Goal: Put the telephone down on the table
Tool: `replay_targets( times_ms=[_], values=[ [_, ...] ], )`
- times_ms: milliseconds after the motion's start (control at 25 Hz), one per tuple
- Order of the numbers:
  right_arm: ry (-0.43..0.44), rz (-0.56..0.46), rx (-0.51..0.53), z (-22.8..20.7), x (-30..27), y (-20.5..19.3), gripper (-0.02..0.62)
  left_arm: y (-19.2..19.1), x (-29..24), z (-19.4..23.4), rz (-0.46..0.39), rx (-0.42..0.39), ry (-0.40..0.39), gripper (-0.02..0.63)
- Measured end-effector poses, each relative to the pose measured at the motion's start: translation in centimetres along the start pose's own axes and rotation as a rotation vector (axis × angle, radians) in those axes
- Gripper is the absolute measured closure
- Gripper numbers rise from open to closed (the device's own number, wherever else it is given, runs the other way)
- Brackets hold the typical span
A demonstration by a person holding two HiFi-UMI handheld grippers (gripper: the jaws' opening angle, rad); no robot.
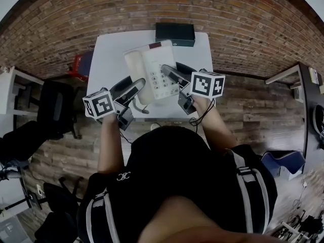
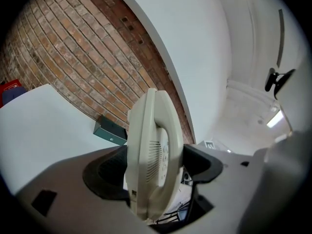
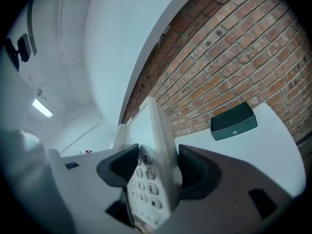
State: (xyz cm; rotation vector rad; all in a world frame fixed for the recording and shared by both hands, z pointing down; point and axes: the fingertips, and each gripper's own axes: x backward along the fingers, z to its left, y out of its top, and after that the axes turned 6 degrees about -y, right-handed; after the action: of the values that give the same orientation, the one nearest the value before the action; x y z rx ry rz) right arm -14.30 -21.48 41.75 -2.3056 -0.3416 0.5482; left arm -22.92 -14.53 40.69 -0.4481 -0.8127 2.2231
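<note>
Telephone (image 1: 152, 72): cream; over the middle of the white table (image 1: 109, 54); it looks held clear of the top, though contact cannot be told
Left hand-held gripper (image 1: 132, 89): jaws clamped on the handset side
Right hand-held gripper (image 1: 172, 75): jaws clamped on the keypad edge
Reason for two grips: probably keeps the wide body level; handset stays cradled
Box (image 1: 174, 33): dark green; at the far edge, well apart; landing space left

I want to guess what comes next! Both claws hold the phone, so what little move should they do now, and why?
Probably lower it straight down. The left gripper and right gripper are each shut on a side of the telephone, which looks held over bare white table, well short of the dark box. Opening now might drop it.
</note>
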Motion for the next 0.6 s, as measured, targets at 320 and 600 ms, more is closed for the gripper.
replay_targets(
  times_ms=[320, 600],
  values=[
    [-0.067, -0.033, -0.029, -2.2, -3.1, 1.6, 0.369, 2.3, -1.8, 3.9, 0.044, 0.031, -0.028, 0.249],
    [-0.099, 0.007, -0.067, -4.5, -4.0, 0.6, 0.369, 1.3, -2.9, 5.9, 0.096, 0.085, -0.019, 0.25]
  ],
)
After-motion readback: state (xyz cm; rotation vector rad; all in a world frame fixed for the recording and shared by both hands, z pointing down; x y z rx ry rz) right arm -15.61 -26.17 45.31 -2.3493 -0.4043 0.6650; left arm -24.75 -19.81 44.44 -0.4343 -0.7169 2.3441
